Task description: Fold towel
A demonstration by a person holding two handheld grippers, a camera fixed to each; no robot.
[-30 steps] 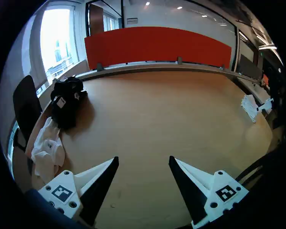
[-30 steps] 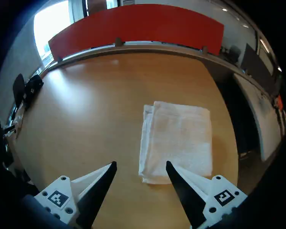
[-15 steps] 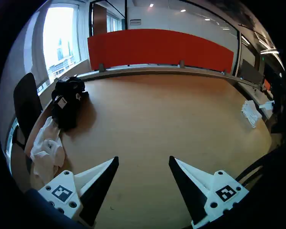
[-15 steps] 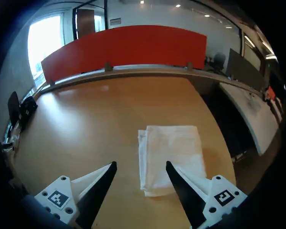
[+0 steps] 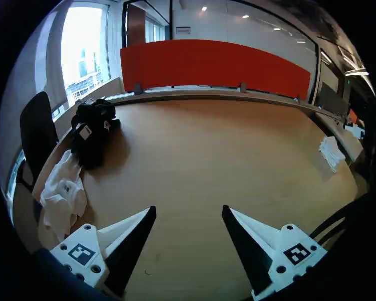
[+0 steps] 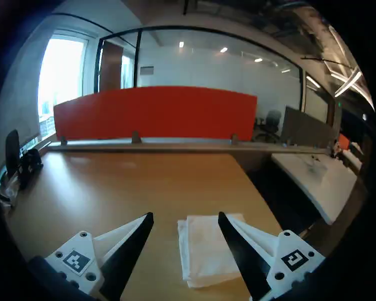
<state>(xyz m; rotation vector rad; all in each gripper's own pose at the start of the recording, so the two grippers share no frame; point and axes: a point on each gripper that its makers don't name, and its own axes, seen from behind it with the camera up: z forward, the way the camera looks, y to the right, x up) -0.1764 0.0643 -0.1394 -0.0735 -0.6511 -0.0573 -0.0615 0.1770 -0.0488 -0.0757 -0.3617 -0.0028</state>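
Here the folded white terry towel [image 6: 205,246] lies flat on the light wooden table [image 6: 113,185], near its right edge, partly behind one finger of the right gripper [image 6: 185,236], whose claw is spread and empty. The left gripper [image 5: 188,226] is likewise spread over bare tabletop, with a black fabric bag [image 5: 90,133] at the far left.

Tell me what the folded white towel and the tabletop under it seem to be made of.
The folded white towel looks like soft cotton terry: matte, with thick, rounded stacked edges. The light brown tabletop looks like wood veneer or laminate, I cannot tell which; smooth and semi-gloss, with soft window glare on it.
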